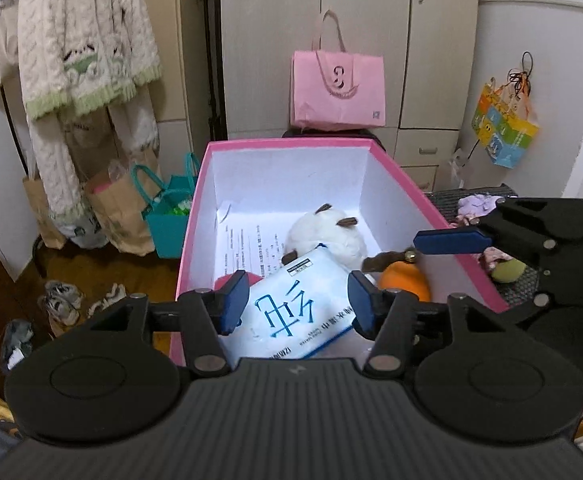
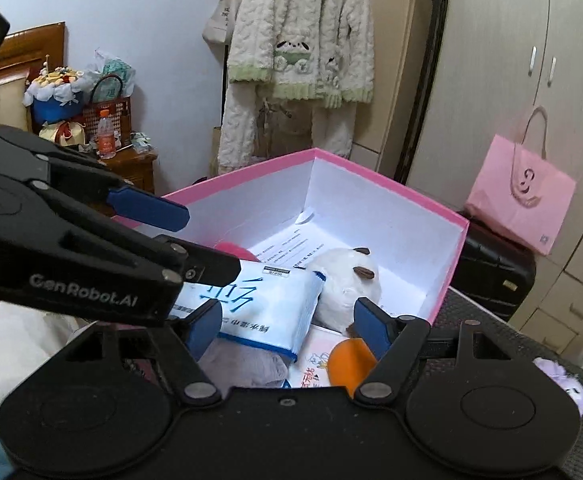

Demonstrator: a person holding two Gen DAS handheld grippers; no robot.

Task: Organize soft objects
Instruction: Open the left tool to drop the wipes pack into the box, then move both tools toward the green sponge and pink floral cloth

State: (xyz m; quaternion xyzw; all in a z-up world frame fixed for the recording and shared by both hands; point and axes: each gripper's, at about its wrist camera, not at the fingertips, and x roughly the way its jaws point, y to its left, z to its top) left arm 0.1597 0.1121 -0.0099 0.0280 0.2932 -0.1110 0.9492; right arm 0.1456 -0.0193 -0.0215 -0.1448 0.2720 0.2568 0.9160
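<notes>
A pink box (image 1: 195, 216) with white walls stands open in front of both grippers. A blue-and-white tissue pack (image 1: 295, 308) lies tilted inside it, between the fingers of my left gripper (image 1: 299, 304). The pads stand just off its sides, so the gripper is open. Behind the pack lie a white plush with brown ears (image 1: 327, 236), an orange soft toy (image 1: 405, 280) and a red item (image 1: 251, 278). My right gripper (image 2: 287, 328) hangs open over the box's near end, above the pack (image 2: 267, 304) and the orange toy (image 2: 347, 360), holding nothing. One left finger (image 2: 147, 208) reaches in from the left.
A printed sheet (image 1: 247, 248) covers the box floor. A purple plush (image 2: 567, 380) and a green toy (image 1: 509, 270) lie outside the box on the dark surface at right. A pink bag (image 1: 337, 88) sits on a black case behind. Paper bags and a teal bag (image 1: 169, 216) stand on the floor at left.
</notes>
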